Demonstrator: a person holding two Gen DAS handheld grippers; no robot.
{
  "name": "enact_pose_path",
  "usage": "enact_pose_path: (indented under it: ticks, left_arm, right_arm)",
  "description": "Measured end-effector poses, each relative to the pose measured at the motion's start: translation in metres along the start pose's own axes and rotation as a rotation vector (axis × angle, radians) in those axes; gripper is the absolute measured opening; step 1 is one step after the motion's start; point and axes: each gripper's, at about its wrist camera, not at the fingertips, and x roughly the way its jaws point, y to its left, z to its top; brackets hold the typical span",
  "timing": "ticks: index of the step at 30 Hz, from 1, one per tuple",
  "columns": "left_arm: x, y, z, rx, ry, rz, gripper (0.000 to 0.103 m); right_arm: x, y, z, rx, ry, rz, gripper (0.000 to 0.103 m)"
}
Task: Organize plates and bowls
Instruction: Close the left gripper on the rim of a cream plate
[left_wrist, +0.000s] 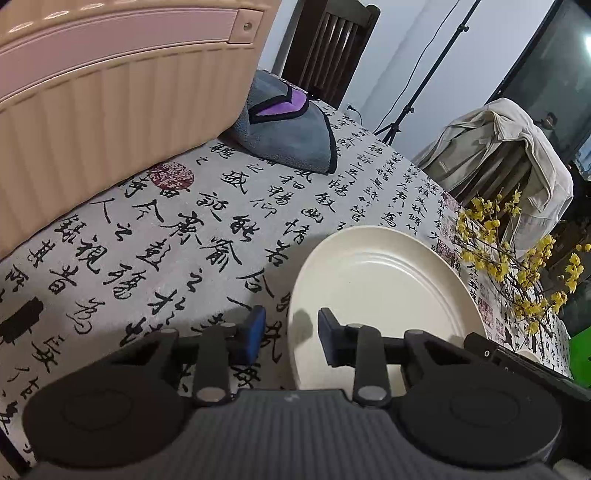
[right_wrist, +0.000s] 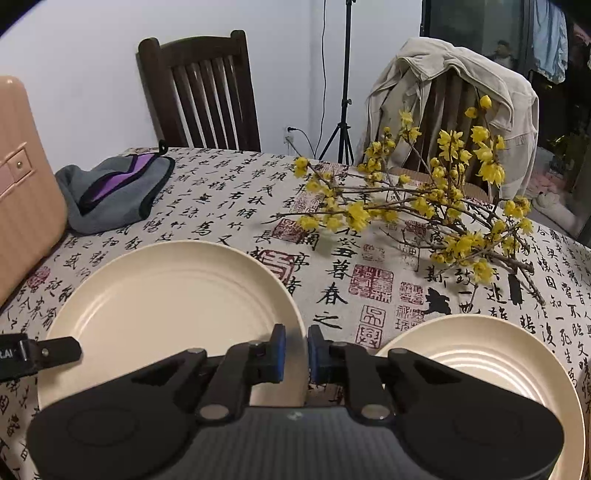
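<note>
Two-handed hold on a plate (left_wrist: 376, 280) during the organizing of plates and bowls. The plate is shown lying flat on the table (right_wrist: 332, 295), right way up and empty. It is round, so no long axis has to be allowed for; only the choice of rim matters.

The left tongs (left_wrist: 291, 332) are set astride the plate's left rim, one pad outside over the cloth and the other inside over the well. A gap is seen on each side of the rim, so these tongs are read as not yet closed upon it. The right tongs (right_wrist: 296, 350) are set astride the opposite, right rim, and their pads are drawn together on it: the rim is taken as gripped there.

The plate thus lies between the two tongs, neither hand being nearer than the other.

A second plate (right_wrist: 491, 350) is seen just to the right of the plate, apart from it, partly hidden under the right tongs. A flowering branch (right_wrist: 406, 214) lies beyond the plate and to its right. A ribbed case (left_wrist: 92, 129) stands beyond it to the left.

The step in hand is judged to be the securing of both rims before a level lift. The left grip would first have to be completed, since a pull on the right rim alone would be expected to tip the plate.
</note>
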Motion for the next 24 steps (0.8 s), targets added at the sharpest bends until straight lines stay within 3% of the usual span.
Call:
enact_pose_path:
  ticks: [4, 12, 17, 24]
  left_arm:
    - [0.0, 0.0, 0.0, -0.002, -0.003, -0.004, 0.031]
    - [0.002, -0.004, -0.001, 0.016, 0.0, -0.005, 0.025]
    - [0.001, -0.005, -0.001, 0.037, -0.013, 0.019, 0.025]
    - [0.001, 0.003, 0.006, 0.032, -0.032, 0.065, 0.025]
  right_arm:
    - [0.0, -0.006, 0.0, 0.072, 0.004, 0.019, 0.012]
    - [-0.006, -0.003, -0.005, 0.071, -0.007, 0.016, 0.009]
    - [-0.012, 0.006, -0.012, 0.018, -0.02, -0.007, 0.008]
    - [-0.024, 0.015, -0.022, -0.058, -0.005, 0.05, 0.007]
